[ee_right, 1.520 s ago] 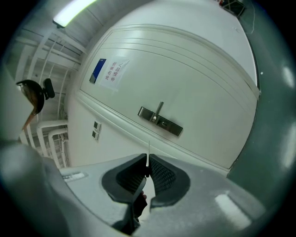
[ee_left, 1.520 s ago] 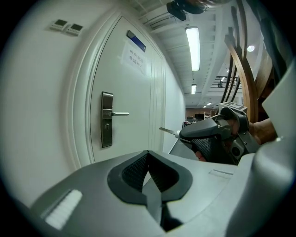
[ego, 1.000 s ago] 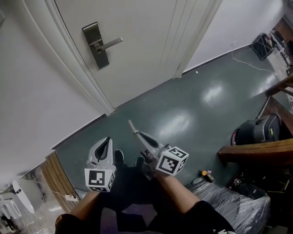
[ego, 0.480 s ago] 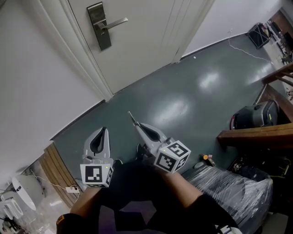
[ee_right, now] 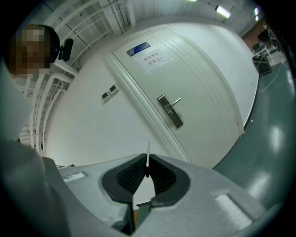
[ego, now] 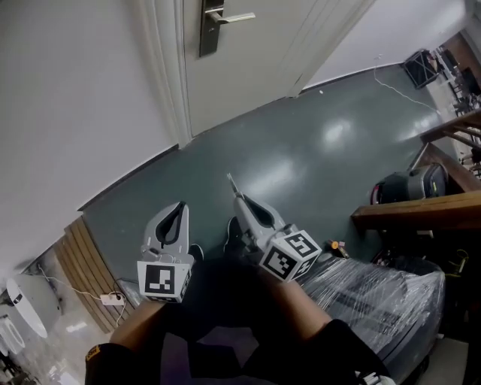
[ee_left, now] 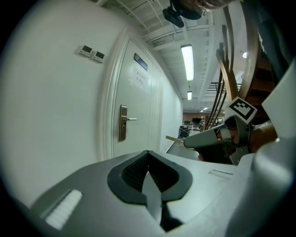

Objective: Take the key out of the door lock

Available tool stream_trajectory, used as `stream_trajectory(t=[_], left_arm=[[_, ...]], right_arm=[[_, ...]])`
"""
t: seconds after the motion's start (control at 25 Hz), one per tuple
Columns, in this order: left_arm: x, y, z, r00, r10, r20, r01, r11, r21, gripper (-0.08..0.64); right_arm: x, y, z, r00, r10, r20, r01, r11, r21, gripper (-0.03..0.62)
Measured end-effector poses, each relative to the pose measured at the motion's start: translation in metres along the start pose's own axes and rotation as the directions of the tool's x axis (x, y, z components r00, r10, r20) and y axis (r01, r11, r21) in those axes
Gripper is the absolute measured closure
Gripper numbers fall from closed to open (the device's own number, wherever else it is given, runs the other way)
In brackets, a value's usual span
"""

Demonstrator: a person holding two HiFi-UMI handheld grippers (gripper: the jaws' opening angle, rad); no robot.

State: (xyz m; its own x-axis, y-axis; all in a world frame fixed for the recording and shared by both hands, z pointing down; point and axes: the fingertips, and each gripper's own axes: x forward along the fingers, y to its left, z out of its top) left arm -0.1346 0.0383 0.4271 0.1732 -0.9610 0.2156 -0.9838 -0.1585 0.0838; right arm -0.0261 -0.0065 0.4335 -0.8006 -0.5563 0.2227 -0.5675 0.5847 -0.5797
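The white door carries a metal lock plate (ego: 213, 26) with a lever handle (ego: 234, 16); the lock plate (ee_left: 123, 122) also shows far ahead in the left gripper view, and the lock plate (ee_right: 170, 111) in the right gripper view. No key is visible in it at this distance. My right gripper (ego: 239, 198) is shut on a thin key (ee_right: 148, 156) that sticks out past its tips; the key (ego: 231, 184) points toward the door. My left gripper (ego: 180, 206) is shut and empty. Both hang low in front of the person, well away from the door.
Dark green floor (ego: 301, 150) lies between me and the door. A wooden beam (ego: 421, 212), a black bag (ego: 409, 188) and a plastic-wrapped bundle (ego: 368, 289) stand at the right. Wooden slats (ego: 75, 259) and a power strip (ego: 113, 299) sit at the left wall.
In the head view the lock plate has slid right and up toward the top edge. Both grippers stay low in front of the person, the right one still gripping the key.
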Motion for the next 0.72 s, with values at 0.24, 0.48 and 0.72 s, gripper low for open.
stream_trajectory(t=[0.24, 0.48, 0.72], left_arm=[[-0.042, -0.002, -0.018, 0.997, -0.079, -0.021, 0.078, 0.997, -0.019, 0.543], [-0.063, -0.019, -0.021, 0.992, -0.123, -0.022, 0.123, 0.992, -0.016, 0.543], [-0.072, -0.042, -0.019, 0.99, -0.144, -0.003, 0.144, 0.99, 0.011, 0.543]], right_arm=[[-0.022, 0.031, -0.025, 0.996, -0.085, 0.027, 0.086, 0.996, -0.039, 0.577], [-0.053, 0.048, -0.038, 0.989, -0.138, 0.044, 0.142, 0.984, -0.105, 0.577], [-0.083, 0.052, -0.042, 0.985, -0.162, 0.061, 0.171, 0.966, -0.194, 0.577]])
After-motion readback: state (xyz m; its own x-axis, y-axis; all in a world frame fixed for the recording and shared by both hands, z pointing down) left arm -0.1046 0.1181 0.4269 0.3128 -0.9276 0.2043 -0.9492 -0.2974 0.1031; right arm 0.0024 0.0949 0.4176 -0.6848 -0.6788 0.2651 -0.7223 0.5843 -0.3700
